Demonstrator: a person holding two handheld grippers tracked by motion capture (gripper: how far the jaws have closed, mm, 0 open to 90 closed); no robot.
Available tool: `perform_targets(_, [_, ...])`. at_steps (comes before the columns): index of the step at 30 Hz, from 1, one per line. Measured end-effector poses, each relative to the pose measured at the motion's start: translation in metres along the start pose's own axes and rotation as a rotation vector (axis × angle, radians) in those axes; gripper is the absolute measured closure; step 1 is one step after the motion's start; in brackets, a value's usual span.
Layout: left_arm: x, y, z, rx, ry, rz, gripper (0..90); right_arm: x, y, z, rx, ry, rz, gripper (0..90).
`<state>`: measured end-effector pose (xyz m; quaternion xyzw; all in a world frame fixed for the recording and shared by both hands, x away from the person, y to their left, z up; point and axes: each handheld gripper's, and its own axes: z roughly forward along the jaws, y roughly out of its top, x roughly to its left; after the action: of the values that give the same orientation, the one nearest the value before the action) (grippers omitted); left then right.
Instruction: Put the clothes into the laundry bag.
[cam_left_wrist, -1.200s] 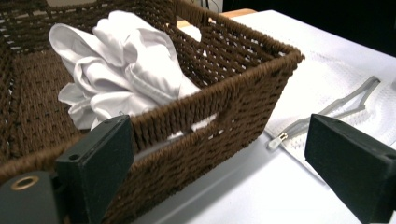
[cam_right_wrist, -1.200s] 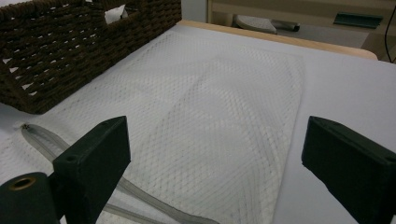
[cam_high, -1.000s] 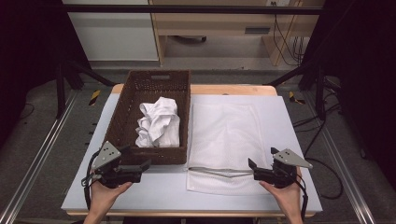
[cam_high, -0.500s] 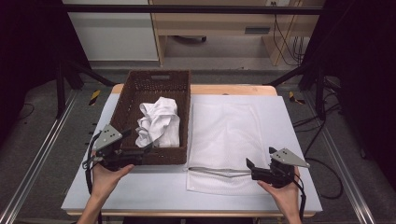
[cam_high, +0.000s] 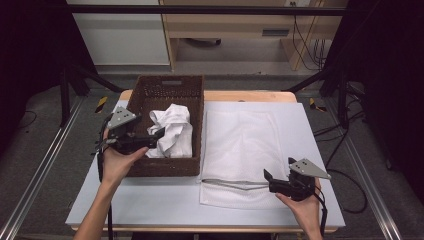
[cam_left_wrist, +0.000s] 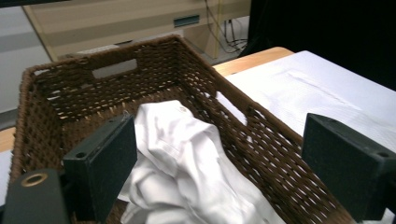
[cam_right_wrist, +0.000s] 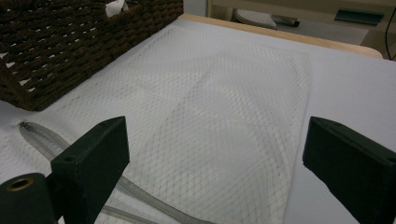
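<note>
A dark wicker basket (cam_high: 192, 167) stands on the table's left half with a crumpled white garment (cam_high: 172, 130) inside. My left gripper (cam_high: 159, 134) hovers over the basket's near-left part, open, jaws spread on either side of the garment (cam_left_wrist: 187, 163) without touching it. A white mesh laundry bag (cam_high: 245, 145) lies flat to the right of the basket, its zipper (cam_high: 230, 183) running along the near end. My right gripper (cam_high: 267, 176) is open, low over the bag's near-right corner; in the right gripper view the mesh bag (cam_right_wrist: 205, 116) lies between its jaws.
The table (cam_high: 310, 130) has a white top with a wooden strip at the back edge. The basket wall (cam_right_wrist: 70, 42) rises just left of the mesh bag. Behind the table are a wooden shelf unit (cam_high: 240, 30) and cables on the floor.
My left gripper rose from the table's near-left edge and moved forward over the basket, ending above the white garment. My right gripper stayed near the bag's near-right corner.
</note>
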<state>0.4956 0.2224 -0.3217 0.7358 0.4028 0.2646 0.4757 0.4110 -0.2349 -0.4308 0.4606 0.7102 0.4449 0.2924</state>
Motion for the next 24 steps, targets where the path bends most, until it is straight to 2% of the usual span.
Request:
perform_targets(1, [0.004,0.005,0.009,0.022,0.016,0.011,11.3,0.0,0.0,0.001,0.003,-0.002,-0.003,7.8])
perform_targets(3, [0.005,0.008,0.014,0.036,0.025,0.016,11.3,0.001,0.0,0.001,0.006,-0.001,-0.007,7.8])
perform_targets(5, [0.009,0.011,0.025,0.059,0.025,0.008,11.1,0.0,-0.001,0.001,0.006,-0.004,-0.004,7.8])
perform_targets(6, [0.012,0.013,0.035,0.087,0.029,0.006,10.8,0.0,-0.001,0.001,0.006,-0.004,-0.002,7.8])
perform_targets(7, [0.012,0.013,0.035,0.087,0.029,0.006,10.3,0.0,-0.001,0.001,0.006,-0.004,0.0,7.8])
perform_targets(8, [0.015,0.012,0.047,0.121,0.036,0.006,10.2,0.0,0.0,0.0,0.005,-0.003,0.001,7.9])
perform_targets(9, [0.015,0.012,0.047,0.121,0.036,0.006,10.0,0.0,0.0,0.0,0.005,-0.003,0.001,7.9])
perform_targets(10, [0.016,0.009,0.059,0.154,0.044,0.013,9.5,-0.001,0.0,0.0,0.006,-0.003,-0.001,7.8])
perform_targets(11, [0.016,0.009,0.059,0.154,0.044,0.013,9.6,-0.001,-0.001,0.0,0.006,-0.003,0.0,7.8])
perform_targets(13, [0.017,0.005,0.07,0.18,0.052,0.019,9.6,-0.001,-0.001,0.0,0.005,-0.003,-0.001,7.9])
perform_targets(15, [0.02,-0.001,0.083,0.222,0.055,0.022,9.5,-0.001,-0.001,0.001,0.01,0.0,0.002,7.8])
perform_targets(16, [0.02,-0.001,0.083,0.222,0.055,0.022,9.2,-0.001,-0.001,0.001,0.01,-0.001,0.0,7.8])
perform_targets(19, [0.021,-0.009,0.095,0.283,0.073,0.043,9.3,-0.001,-0.002,0.001,0.013,0.0,0.002,7.8])
perform_targets(24, [0.026,-0.017,0.106,0.364,0.097,0.046,7.6,-0.002,-0.002,0.002,0.017,0.002,0.008,7.7])
